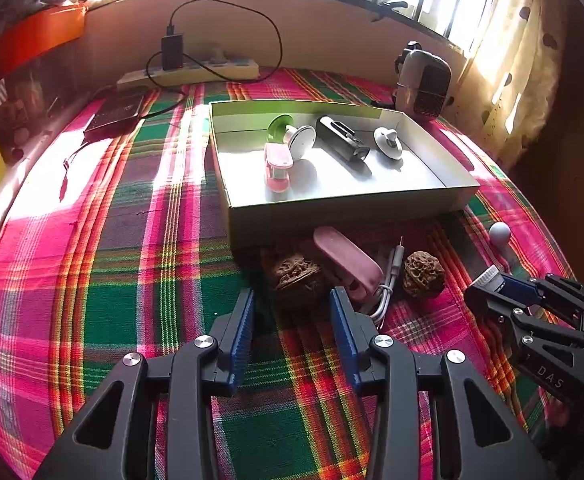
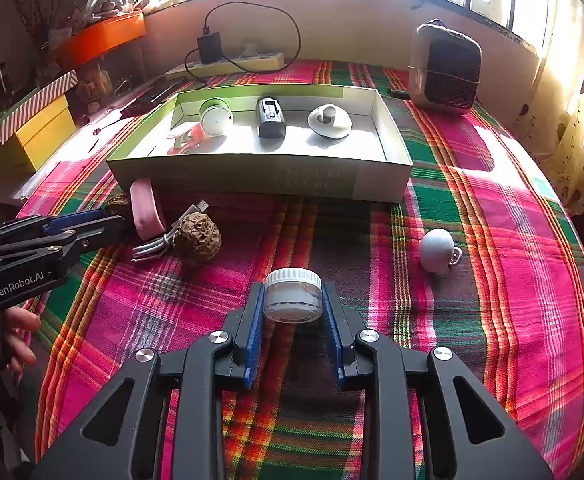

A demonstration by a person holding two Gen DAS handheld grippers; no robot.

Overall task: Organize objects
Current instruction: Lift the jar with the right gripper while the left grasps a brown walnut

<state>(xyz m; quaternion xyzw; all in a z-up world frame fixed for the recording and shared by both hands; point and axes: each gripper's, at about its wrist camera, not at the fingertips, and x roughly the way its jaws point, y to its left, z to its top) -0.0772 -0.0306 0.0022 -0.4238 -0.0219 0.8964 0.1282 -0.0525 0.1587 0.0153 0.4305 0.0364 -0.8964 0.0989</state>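
A shallow cardboard box sits on the plaid cloth and holds a pink clip, a green-and-white round thing, a black device and a white knob. My left gripper is open, its fingers on either side of a walnut. Just past it lie a pink case, a white cable and a second walnut. My right gripper is shut on a small clear jar with a white lid, above the cloth.
A grey ball-shaped thing lies right of the jar. A beige heater stands at the back right. A power strip with a charger lies along the far wall. Yellow and orange boxes stand at the left.
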